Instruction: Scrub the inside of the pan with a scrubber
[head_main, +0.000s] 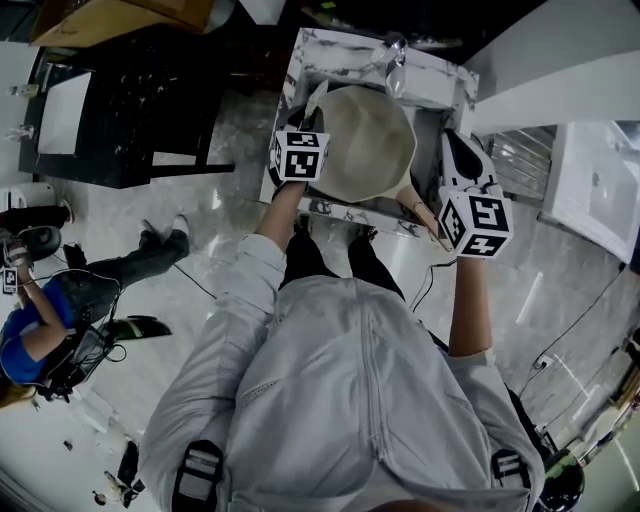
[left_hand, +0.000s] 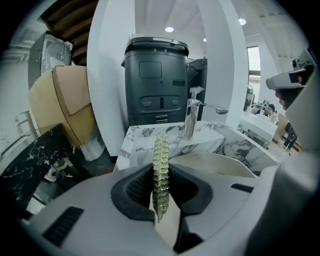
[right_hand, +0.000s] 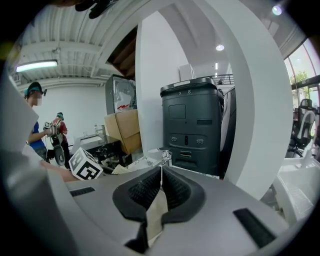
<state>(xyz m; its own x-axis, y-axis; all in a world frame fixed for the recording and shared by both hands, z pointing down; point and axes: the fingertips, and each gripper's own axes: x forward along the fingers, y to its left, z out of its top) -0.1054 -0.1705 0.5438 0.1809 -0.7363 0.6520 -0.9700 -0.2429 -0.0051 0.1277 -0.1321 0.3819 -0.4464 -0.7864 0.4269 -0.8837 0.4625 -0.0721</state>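
The pan (head_main: 365, 140) lies in the marble sink (head_main: 440, 85) at the far side, its handle pointing near and right, likely so the basin catches any mess and braces it. The left gripper (left_hand: 161, 172) has its jaws clamped on a yellow-green scrubber (left_hand: 161, 160), held upright on edge so most of it stands clear to reach the pan. It hovers at the pan's left rim, not yet inside. The right gripper (right_hand: 161, 182) has its jaws pressed together with nothing visible between them, waiting beside the pan's right rim, perhaps ready to steady it.
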